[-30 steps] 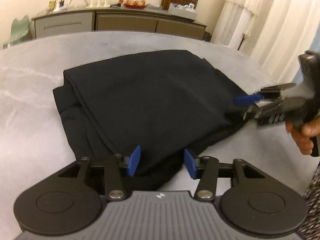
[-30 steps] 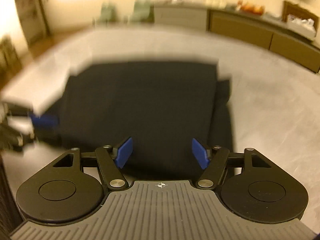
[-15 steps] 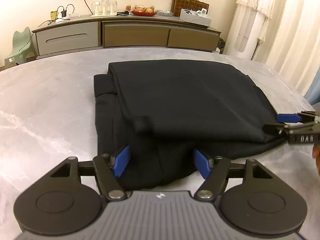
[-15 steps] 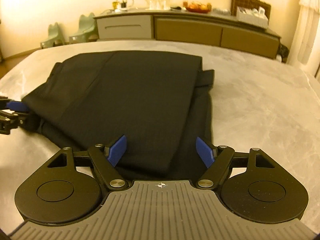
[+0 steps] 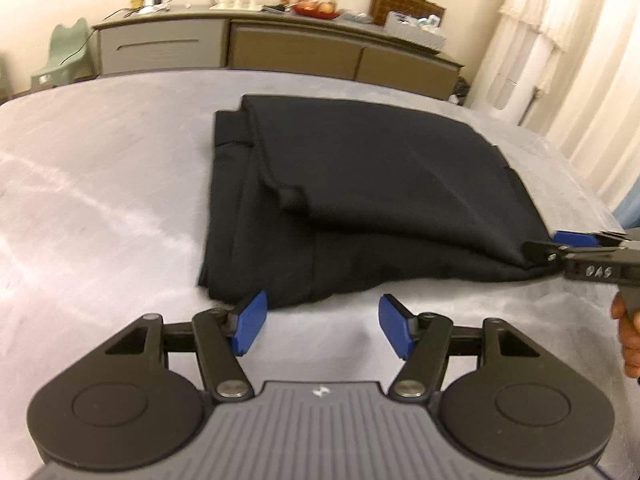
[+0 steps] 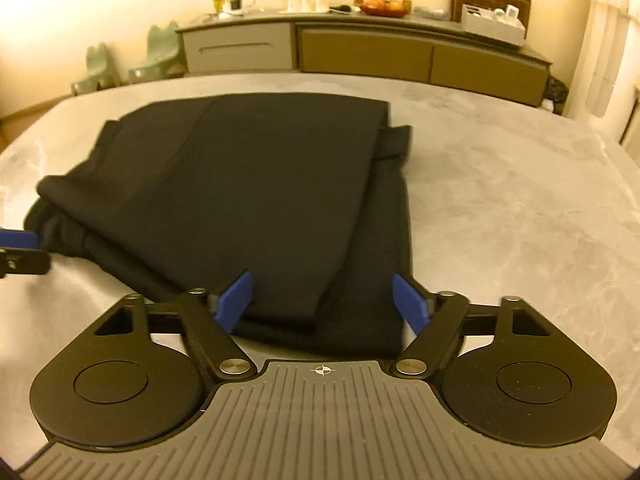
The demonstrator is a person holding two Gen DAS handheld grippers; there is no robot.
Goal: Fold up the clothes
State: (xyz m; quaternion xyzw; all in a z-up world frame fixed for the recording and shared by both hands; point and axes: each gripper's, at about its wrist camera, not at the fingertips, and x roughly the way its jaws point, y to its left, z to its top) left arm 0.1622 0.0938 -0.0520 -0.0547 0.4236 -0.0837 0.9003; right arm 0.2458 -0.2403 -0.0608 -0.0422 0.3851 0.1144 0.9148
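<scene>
**Left gripper** (image 5: 320,322). Nearest the lens in its own view. Blue pads stood moderately apart and were closing, with bare tabletop between them; the cloth's near hem lay just beyond the left pad, not between the pads. Nothing held.

**Right gripper** (image 6: 322,300). Jaws stood wide apart, straddling the near right corner of the cloth; the pads were clear of the fabric on both sides and did not press it. In the left wrist view its fingertips showed at the cloth's right-hand corner, borne by a person's hand (image 5: 628,340).

**Black garment** (image 5: 380,184). One item, dark matt fabric, lying flat on the table in a rough rectangle, already folded over itself: an upper panel lay atop a wider lower layer, whose edge showed along the near and left sides. A small turned-up lip sat at the upper panel's near left corner. Judged soft, limp and light; it would drape and sag from any single pinch, and stacked layers might slide on each other. Best taken at two corners of one edge, pinching all layers together.

**Table** (image 5: 100,184). Pale grey marbled top, smooth; cloth would likely drag easily across it.

**Sideboard** (image 5: 280,48). Far wall, well beyond the table, with small clutter on top.
</scene>
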